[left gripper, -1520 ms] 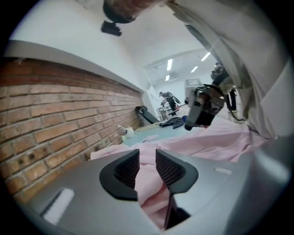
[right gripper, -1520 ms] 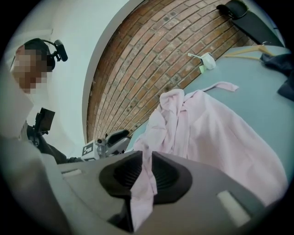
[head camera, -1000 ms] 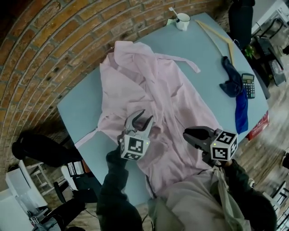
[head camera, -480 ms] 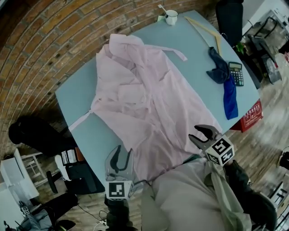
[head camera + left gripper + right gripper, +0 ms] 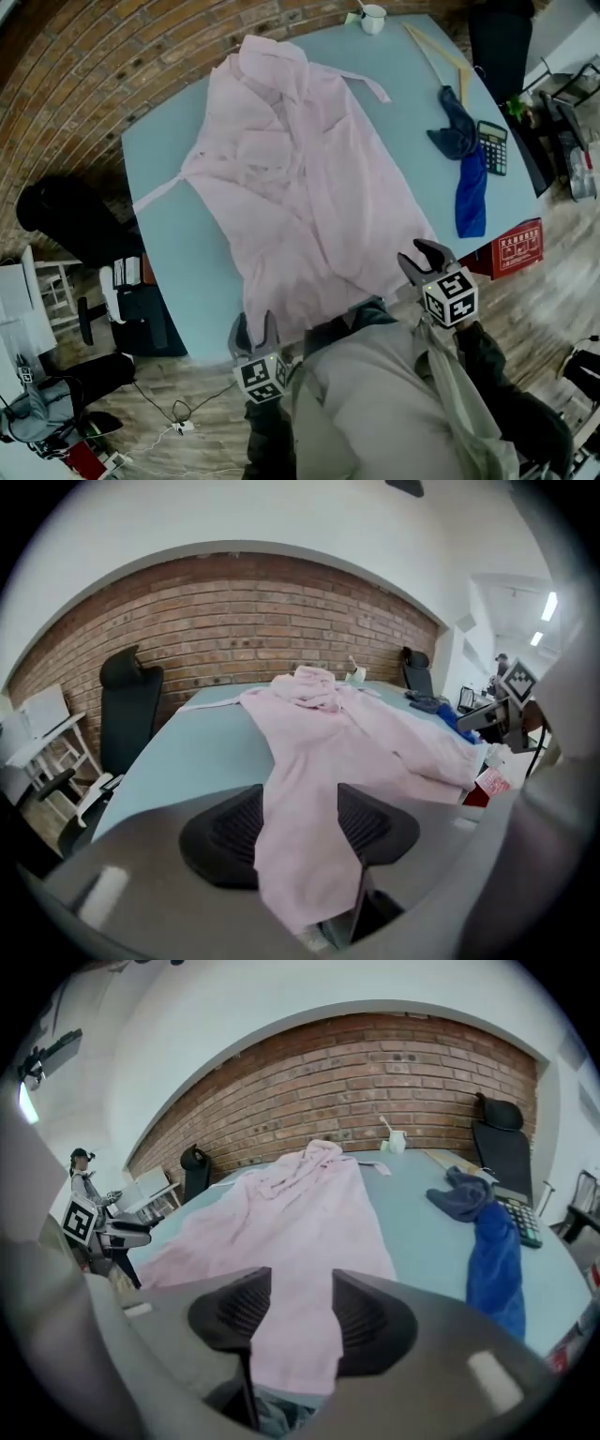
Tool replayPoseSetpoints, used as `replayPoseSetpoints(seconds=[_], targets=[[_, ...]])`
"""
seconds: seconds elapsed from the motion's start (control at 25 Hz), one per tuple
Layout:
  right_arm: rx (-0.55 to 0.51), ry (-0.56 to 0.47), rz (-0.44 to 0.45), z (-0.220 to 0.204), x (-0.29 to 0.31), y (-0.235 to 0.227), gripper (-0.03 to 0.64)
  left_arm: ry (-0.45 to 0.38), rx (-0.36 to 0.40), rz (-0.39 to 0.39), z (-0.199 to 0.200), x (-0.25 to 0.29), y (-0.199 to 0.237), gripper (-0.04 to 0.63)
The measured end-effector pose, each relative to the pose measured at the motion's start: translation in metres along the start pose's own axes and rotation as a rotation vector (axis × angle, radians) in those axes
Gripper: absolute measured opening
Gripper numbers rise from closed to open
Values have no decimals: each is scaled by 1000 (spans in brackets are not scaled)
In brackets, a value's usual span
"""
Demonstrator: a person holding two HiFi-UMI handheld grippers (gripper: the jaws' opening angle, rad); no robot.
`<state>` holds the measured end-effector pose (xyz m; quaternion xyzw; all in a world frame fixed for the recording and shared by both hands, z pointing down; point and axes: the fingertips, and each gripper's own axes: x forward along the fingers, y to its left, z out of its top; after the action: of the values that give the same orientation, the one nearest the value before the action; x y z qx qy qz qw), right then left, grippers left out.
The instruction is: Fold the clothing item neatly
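Observation:
A pale pink garment (image 5: 309,178) lies spread lengthwise on the light-blue table (image 5: 178,253), collar far, hem at the near edge. My left gripper (image 5: 255,323) is at the hem's near-left corner. Its jaws have just been opening, and the pink cloth (image 5: 314,789) hangs loose between the ribbed pads (image 5: 225,832). At the hem's near-right corner is my right gripper (image 5: 420,255). Its jaws have also just opened and stand apart, with the hem (image 5: 300,1335) between the pads (image 5: 370,1321) and not pinched.
A white mug (image 5: 373,17) and a wooden hanger (image 5: 436,58) sit at the far end. Dark and bright blue cloths (image 5: 469,183) and a calculator (image 5: 495,147) lie at the table's right. A red box (image 5: 511,255) stands on the floor, a black chair (image 5: 66,220) at left.
Both grippers have drawn back from the middle of the garment to the table's near edge. The garment now lies stretched out flatter and longer. Both pairs of jaws stand wider apart.

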<state>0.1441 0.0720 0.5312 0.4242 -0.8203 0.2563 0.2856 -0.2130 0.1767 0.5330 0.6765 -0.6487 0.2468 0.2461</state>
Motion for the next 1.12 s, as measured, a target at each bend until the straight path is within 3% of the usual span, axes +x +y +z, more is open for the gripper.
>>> replayPoseSetpoints(seconds=[0.16, 0.24, 0.36, 0.48, 0.56, 0.68, 0.76, 0.8, 0.92, 1.04, 1.12], targets=[[-20, 43, -81, -33, -21, -45, 292, 71, -92, 89, -45, 3, 2, 286], [3, 60, -103, -46, -21, -64, 295, 97, -140, 125, -60, 7, 6, 289], [42, 105, -104, -65, -13, -79, 295, 128, -134, 156, -71, 11, 7, 312], [81, 140, -64, -79, -4, -76, 295, 117, -145, 152, -69, 14, 4, 304], [60, 148, -85, -82, -3, -75, 293, 108, -137, 143, -69, 15, 1, 291], [-45, 207, -96, -86, -2, -66, 251, 104, -71, 195, -69, 10, 3, 268], [-69, 238, -61, -88, -1, -54, 122, 99, -46, 251, -69, 4, 11, 335], [-58, 243, -48, -89, -1, -49, 68, 93, -67, 266, -71, 2, 16, 337], [-13, 226, -35, -91, -1, -42, 61, 54, -178, 297, -79, -6, 31, 341], [11, 181, -40, -88, -8, -41, 61, -50, -205, 361, -74, -28, 39, 337], [57, 143, -46, -85, -14, -44, 62, -58, -224, 333, -83, -32, 34, 271]])
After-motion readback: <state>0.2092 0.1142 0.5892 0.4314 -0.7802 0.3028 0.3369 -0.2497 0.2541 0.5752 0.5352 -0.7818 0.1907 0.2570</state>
